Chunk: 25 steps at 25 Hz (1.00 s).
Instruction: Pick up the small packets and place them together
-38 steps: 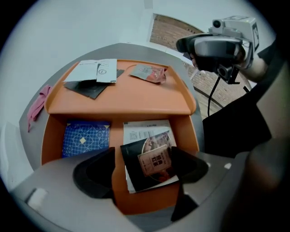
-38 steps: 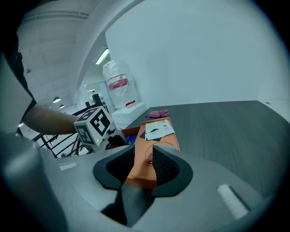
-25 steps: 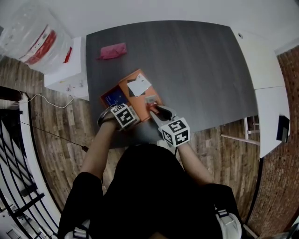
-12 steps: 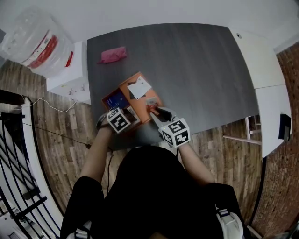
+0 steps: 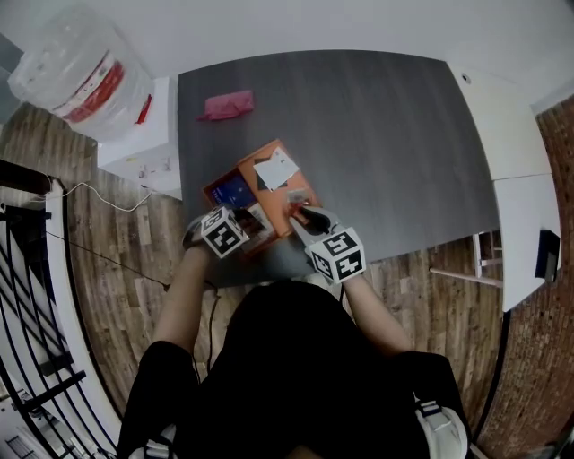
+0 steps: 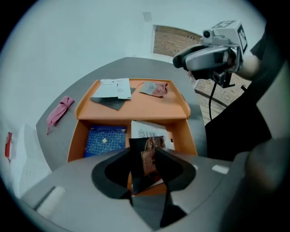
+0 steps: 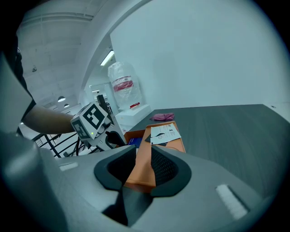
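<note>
Two grippers work the tray [image 6: 136, 108]: left gripper [image 6: 147, 163], jaws just closing, pinches a dark packet [image 6: 140, 147] upright above it; right gripper [image 7: 142, 167] clamps its rim [image 7: 144, 154].

Dark grey table [image 5: 386, 125], stretching away ahead of the left gripper [image 6: 147, 164]. White wall [image 5: 314, 22] beyond it. Low white cabinet [image 5: 148, 134], well to that gripper's left, bearing a clear plastic bag [image 5: 76, 76]. White desk [image 5: 511, 134], well right of the right gripper [image 7: 142, 165]. Wood-plank floor [image 5: 117, 260]. Black railing [image 5: 27, 296], far left. Ceiling strip light [image 7: 108, 58], lit.
</note>
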### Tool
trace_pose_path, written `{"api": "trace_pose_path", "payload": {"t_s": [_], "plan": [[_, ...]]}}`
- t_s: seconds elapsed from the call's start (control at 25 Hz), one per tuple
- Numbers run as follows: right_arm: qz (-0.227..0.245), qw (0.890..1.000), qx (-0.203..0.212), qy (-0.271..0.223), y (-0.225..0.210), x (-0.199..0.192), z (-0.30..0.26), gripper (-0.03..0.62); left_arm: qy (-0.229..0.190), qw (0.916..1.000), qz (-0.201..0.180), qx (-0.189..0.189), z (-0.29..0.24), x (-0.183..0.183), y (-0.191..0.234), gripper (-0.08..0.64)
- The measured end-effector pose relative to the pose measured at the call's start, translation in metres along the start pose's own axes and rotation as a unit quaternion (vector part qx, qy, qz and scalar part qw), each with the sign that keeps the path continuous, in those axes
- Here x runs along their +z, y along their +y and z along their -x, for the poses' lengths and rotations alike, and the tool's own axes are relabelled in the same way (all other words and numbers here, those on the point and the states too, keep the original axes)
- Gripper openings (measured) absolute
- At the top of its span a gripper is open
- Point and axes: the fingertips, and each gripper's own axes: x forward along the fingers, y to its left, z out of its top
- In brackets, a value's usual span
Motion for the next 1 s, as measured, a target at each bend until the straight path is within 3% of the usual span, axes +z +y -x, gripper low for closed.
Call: {"api": "trace_pose_path", "payload": {"t_s": [0.56,0.76,1.0], "plan": [[0.019,1.000,0.021,0.010,0.016,0.003,-0.015,0.106,-0.046,0.9986,-0.003,0.024,0.025,0.010,0.006,0.114],[0.022,0.999,0.023,0.010,0.019,0.005,-0.016,0.106,-0.069,0.9972,0.028,0.006,0.029,0.010,0.006,0.003],[0.022,1.000,0.018,0.009,0.019,0.006,-0.016,0.106,-0.068,0.9971,0.034,-0.002,0.027,0.008,0.002,0.002]]}}
